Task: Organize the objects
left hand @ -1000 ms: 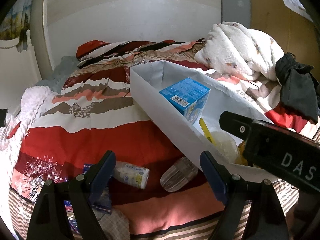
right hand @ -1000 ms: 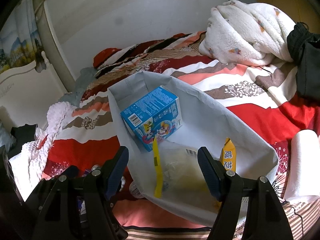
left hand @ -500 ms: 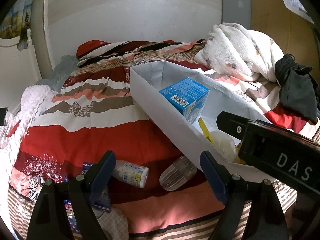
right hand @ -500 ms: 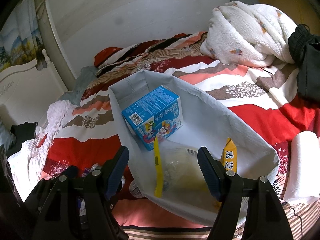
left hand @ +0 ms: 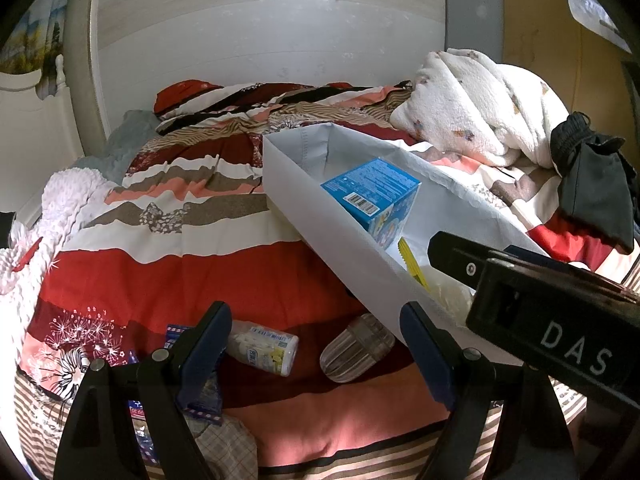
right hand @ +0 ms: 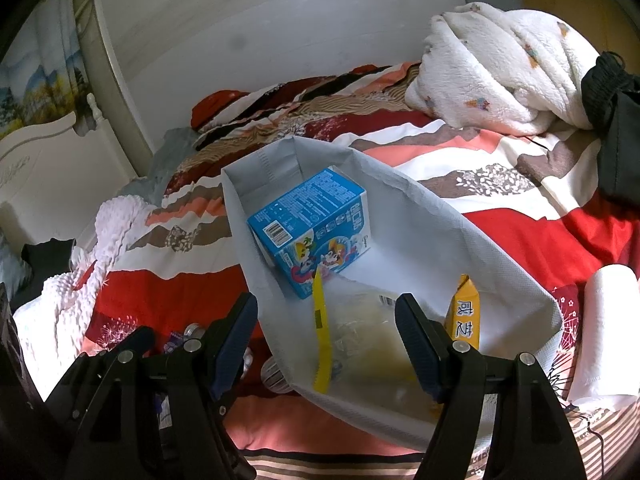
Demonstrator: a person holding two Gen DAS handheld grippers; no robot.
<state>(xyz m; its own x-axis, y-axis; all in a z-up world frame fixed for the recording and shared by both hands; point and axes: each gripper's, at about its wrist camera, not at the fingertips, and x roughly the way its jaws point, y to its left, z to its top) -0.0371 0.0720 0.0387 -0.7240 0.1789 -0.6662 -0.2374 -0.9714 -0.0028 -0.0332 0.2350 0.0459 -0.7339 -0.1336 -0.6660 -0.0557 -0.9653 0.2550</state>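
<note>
The left gripper (left hand: 316, 350) hangs over the bed (left hand: 208, 276) with its jaws spread apart and nothing between the pads. Two loose things lie on the red quilt in the gap ahead of it: a small white bottle (left hand: 262, 347) on its side, just beside the left finger, and a clear ribbed container (left hand: 356, 347) nearer the right finger, close against the outer wall of the white fabric bin (left hand: 332, 236). A blue-and-white wrapper (left hand: 178, 332) lies partly under the left finger.

The right gripper (right hand: 326, 338) is also released, its jaws wide and empty, poised above the near end of the white fabric bin (right hand: 460, 240). Inside the bin, a blue carton (right hand: 310, 226) with cartoon printing stands tilted toward the far end, well ahead of the fingertips. Nearer, between the two fingers, lies a clear bag with a yellow strip (right hand: 360, 340), and an orange packet (right hand: 464, 312) stands just beside the right finger, against the bin's right wall. Outside the bin to the right rests a white paper roll (right hand: 604, 328). A fluffy white blanket (right hand: 500, 64) and a dark garment (right hand: 616, 120) lie at the far right of the bed.
</note>
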